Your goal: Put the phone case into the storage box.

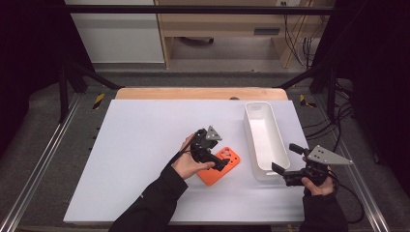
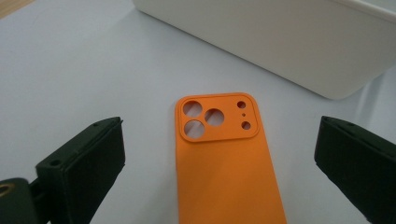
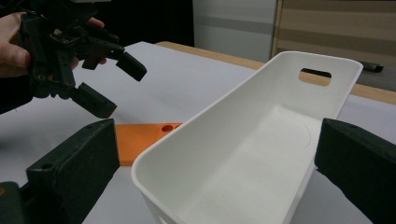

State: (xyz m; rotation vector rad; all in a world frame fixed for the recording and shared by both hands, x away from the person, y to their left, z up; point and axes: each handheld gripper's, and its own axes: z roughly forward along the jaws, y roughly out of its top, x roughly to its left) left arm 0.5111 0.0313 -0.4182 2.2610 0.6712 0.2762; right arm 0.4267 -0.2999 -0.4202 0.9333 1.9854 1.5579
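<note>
An orange phone case (image 1: 221,170) lies flat on the white table, back up, with its camera cut-outs toward the bin. In the left gripper view the phone case (image 2: 219,140) sits on the table between and beyond my jaws. My left gripper (image 1: 223,159) hovers just over it, open, holding nothing; the left gripper (image 2: 219,184) has its jaws spread wider than the case. My right gripper (image 1: 286,158) is open at the near end of the empty white bin (image 1: 247,130). In the right gripper view, the right gripper (image 3: 217,168) frames the bin (image 3: 210,107), with the left gripper (image 3: 119,88) and phone case (image 3: 140,135) beyond.
The white bin's wall (image 2: 280,42) stands close behind the case. The white tabletop (image 1: 145,145) has bare room to the left and in front. Metal frame rails (image 1: 43,159) run along both sides, and cables (image 1: 338,125) trail on the floor at right.
</note>
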